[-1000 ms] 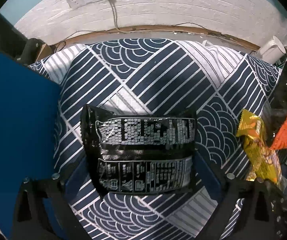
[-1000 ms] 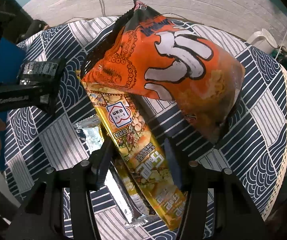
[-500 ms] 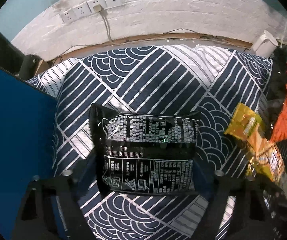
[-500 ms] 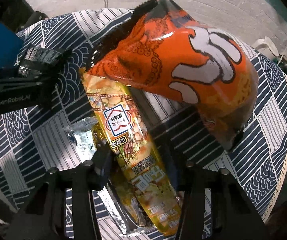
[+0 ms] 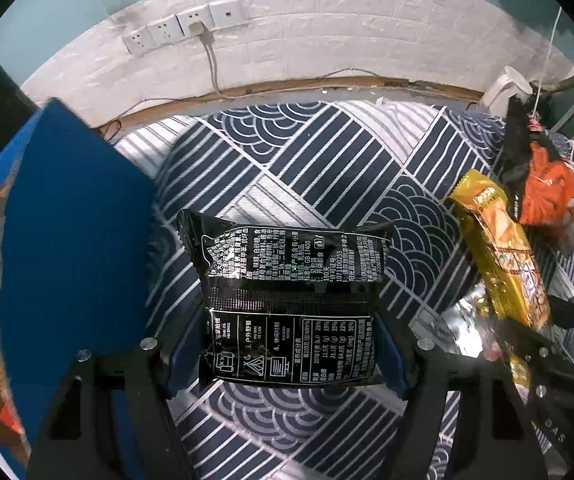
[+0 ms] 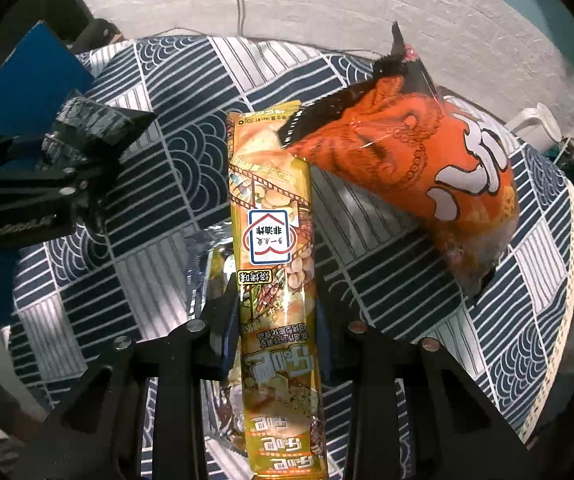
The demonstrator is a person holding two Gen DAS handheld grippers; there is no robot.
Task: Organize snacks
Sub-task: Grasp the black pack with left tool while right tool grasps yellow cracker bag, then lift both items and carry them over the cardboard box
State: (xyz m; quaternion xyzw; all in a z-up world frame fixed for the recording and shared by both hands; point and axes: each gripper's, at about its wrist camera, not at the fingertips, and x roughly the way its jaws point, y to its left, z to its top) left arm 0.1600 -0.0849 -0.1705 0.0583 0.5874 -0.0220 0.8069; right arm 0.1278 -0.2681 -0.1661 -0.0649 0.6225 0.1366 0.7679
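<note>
Left gripper (image 5: 287, 354): its jaws had just been closing and now pinched the black snack packet (image 5: 287, 300) by its two side edges; the blue pads pressed against the wrapper.
Black snack packet: it was held lifted above the patterned cloth (image 5: 307, 168), printed back side facing the camera, just right of the blue board (image 5: 67, 240).
Right gripper (image 6: 273, 334): its jaws had just been closing and were drawn tight on the yellow snack packet (image 6: 271, 216), gripping it across its narrow width.
Yellow snack packet: long and slim, it ran lengthwise between the fingers, its far end against the orange snack bag (image 6: 419, 168).
Orange snack bag: it lay on the cloth to the right, one corner overlapping the yellow packet's top.
Silver wrapper (image 6: 203, 264): it lay partly hidden beneath the yellow packet.
Background: a white brick wall with wall sockets (image 5: 183, 28) stood behind the table.
</note>
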